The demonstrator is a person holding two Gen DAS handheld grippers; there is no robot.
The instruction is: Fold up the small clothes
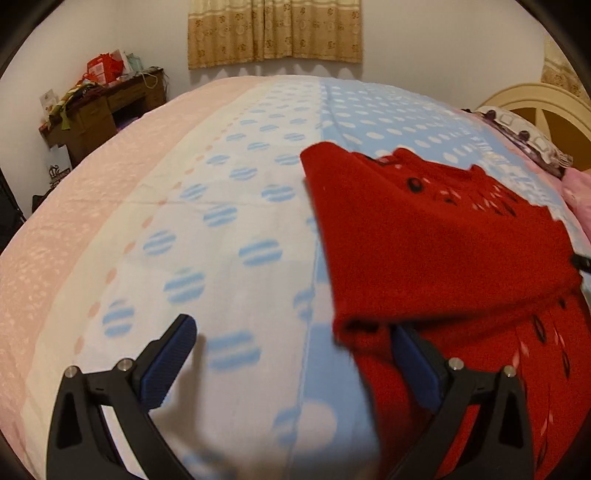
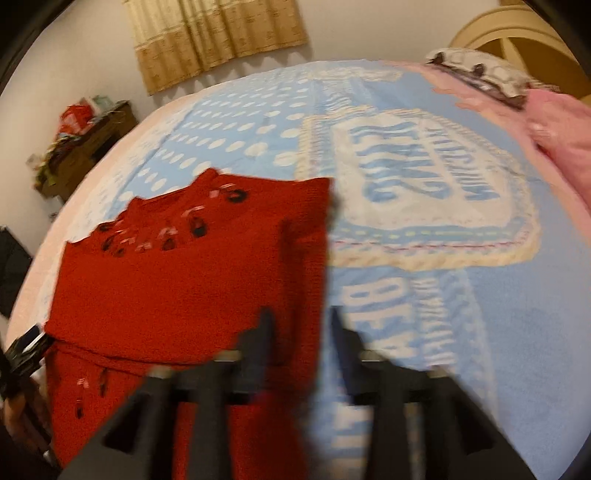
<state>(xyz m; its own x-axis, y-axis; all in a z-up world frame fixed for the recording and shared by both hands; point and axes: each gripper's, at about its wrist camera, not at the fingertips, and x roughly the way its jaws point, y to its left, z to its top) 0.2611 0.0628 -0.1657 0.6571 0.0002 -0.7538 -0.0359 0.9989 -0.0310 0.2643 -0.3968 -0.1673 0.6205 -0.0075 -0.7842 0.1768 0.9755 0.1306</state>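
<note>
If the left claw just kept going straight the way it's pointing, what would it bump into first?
Most likely the bedspread itself. The left gripper points down at bare blue-dotted fabric between its open fingers. The red garment lies beside its right finger, seemingly off that line, though depth is unclear.

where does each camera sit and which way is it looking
Left wrist: on the left gripper, angled down over the bed; its fingers stand wide apart, the red garment at right.
Right wrist: on the right gripper, angled down; its blurred fingers stand apart at the garment's right edge.
Shared: garment, bed, curtain, cluttered desk, headboard.
</note>
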